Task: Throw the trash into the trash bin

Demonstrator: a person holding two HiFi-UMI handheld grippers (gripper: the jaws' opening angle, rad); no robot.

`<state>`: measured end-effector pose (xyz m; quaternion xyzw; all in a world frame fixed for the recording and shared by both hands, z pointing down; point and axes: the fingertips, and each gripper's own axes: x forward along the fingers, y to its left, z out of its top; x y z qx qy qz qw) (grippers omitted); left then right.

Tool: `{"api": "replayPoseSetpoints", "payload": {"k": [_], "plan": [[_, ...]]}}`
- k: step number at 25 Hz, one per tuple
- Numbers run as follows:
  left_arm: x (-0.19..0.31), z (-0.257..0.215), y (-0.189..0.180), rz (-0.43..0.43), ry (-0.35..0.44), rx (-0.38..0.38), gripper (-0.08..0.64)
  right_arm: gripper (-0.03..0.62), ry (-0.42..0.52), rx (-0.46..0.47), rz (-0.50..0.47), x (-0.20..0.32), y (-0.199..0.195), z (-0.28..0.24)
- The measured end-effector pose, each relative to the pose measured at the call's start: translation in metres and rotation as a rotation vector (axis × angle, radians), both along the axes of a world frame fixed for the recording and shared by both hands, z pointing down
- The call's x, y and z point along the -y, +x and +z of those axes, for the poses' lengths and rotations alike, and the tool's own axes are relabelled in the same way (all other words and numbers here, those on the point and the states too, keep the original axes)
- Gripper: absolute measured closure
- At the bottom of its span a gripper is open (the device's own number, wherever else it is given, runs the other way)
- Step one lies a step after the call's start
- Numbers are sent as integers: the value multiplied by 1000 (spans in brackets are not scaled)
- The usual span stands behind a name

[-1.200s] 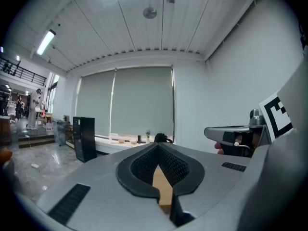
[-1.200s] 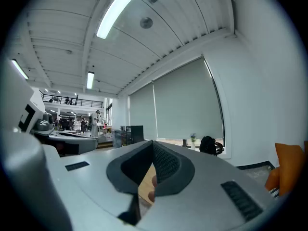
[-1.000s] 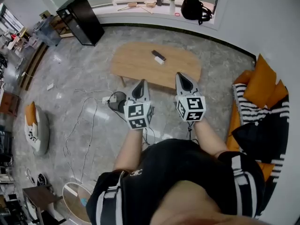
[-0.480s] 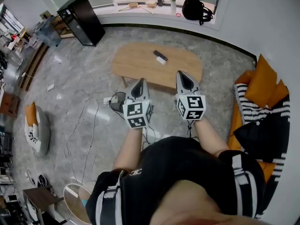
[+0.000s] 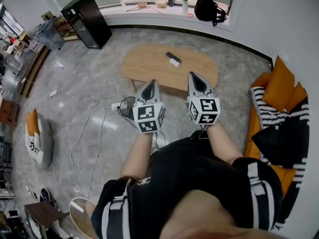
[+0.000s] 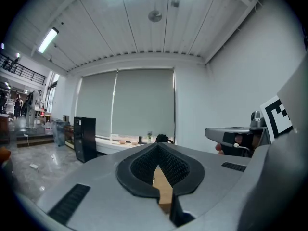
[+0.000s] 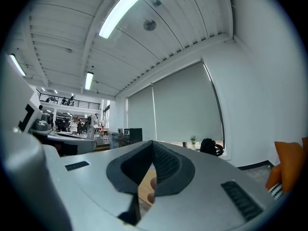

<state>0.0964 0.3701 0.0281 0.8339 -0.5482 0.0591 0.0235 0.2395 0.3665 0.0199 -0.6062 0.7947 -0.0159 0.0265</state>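
Right gripper (image 5: 193, 77) closed, trash (image 5: 173, 59) black-and-white, oblong

Your left gripper (image 5: 149, 86): now slightly up and right in frame, closer to the wooden table (image 5: 144, 63). Your right gripper (image 5: 195, 79): slightly higher too. Round white object (image 5: 79, 214), lower left: nearer the bottom edge.

We are looking down on a pale wooden surface (image 5: 149, 66) standing on the grey stone floor (image 5: 75, 83). A black cabinet (image 5: 85, 20) is standing beside the window ledge (image 5: 114, 15), where a black bag (image 5: 206, 9) is sitting. Orange cushions (image 5: 279, 86) are lying at the right. What we are taking for coiled cables (image 5: 125, 109) is lying on the floor.
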Motion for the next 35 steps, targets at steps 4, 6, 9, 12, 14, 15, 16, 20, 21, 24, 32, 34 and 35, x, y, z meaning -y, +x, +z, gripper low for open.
{"api": "replayPoseSetpoints", "payload": {"k": [4, 6, 9, 12, 14, 15, 16, 20, 21, 24, 32, 34, 35], "plan": [[5, 4, -11, -6, -9, -2, 548, 588, 1, -9, -3, 6, -10, 1], [13, 8, -14, -16, -19, -8, 548, 588, -1, -9, -6, 14, -12, 3], [31, 11, -19, -33, -30, -11, 548, 588, -4, -4, -19, 35, -14, 6], [54, 16, -21, -51, -30, -6, 548, 588, -2, 1, -36, 61, -16, 11], [73, 21, -22, -64, -33, -7, 548, 588, -7, 4, -49, 84, -17, 17], [84, 23, -22, -70, -35, -8, 548, 589, -11, 4, -55, 97, -17, 21], [96, 26, -23, -78, -38, -11, 548, 588, -15, 2, -61, 111, -17, 24], [153, 35, -24, -112, -64, -29, 548, 588, -14, -19, -83, 172, -13, 29], [169, 36, -23, -121, -65, -26, 548, 589, -14, -18, -90, 189, -11, 30], [219, 35, -17, -147, -60, -12, 548, 588, -24, -18, -116, 244, -5, 33], [345, 29, 6, -200, -92, -29, 548, 588, -64, -75, -194, 380, 13, 37], [372, 31, 13, -212, -101, -21, 548, 589, -81, -80, -208, 409, 18, 41], [385, 33, 15, -217, -107, -15, 548, 588, -92, -81, -215, 423, 20, 44]]}}
